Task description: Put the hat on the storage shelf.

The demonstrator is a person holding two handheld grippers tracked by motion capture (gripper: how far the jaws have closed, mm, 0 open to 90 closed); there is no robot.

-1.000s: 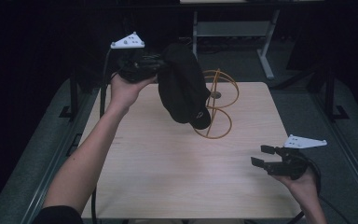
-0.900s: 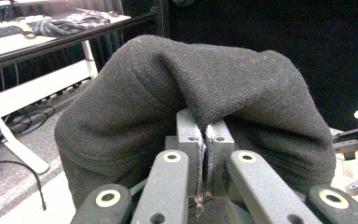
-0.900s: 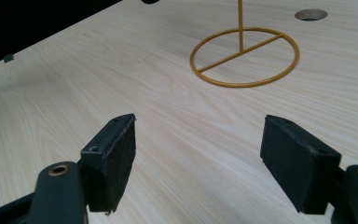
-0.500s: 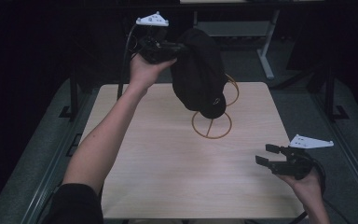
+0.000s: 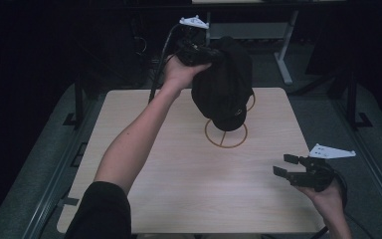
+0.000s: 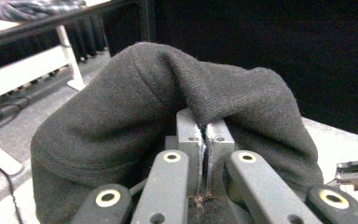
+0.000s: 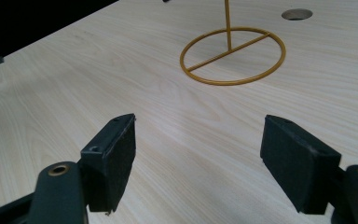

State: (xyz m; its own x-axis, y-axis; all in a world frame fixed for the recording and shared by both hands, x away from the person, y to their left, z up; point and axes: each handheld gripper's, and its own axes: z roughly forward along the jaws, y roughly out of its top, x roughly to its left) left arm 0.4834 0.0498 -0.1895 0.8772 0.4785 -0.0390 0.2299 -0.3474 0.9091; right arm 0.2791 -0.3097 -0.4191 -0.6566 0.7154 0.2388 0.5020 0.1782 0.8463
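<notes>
left gripper [image 5: 206, 54] raised high over far side of wooden table [image 5: 169, 199], jaws pressed together on fold of black cap [image 5: 223, 89]. in left gripper view dark woven fabric of cap [image 6: 135, 121] bunches over closed jaws. cap hangs in air above gold wire stand [image 5: 225, 133], hiding stand's upper part. right gripper [image 5: 287, 167] near table's right front edge, jaws wide apart, holding nothing; stand's round base [image 7: 233, 55] ahead of it.
</notes>
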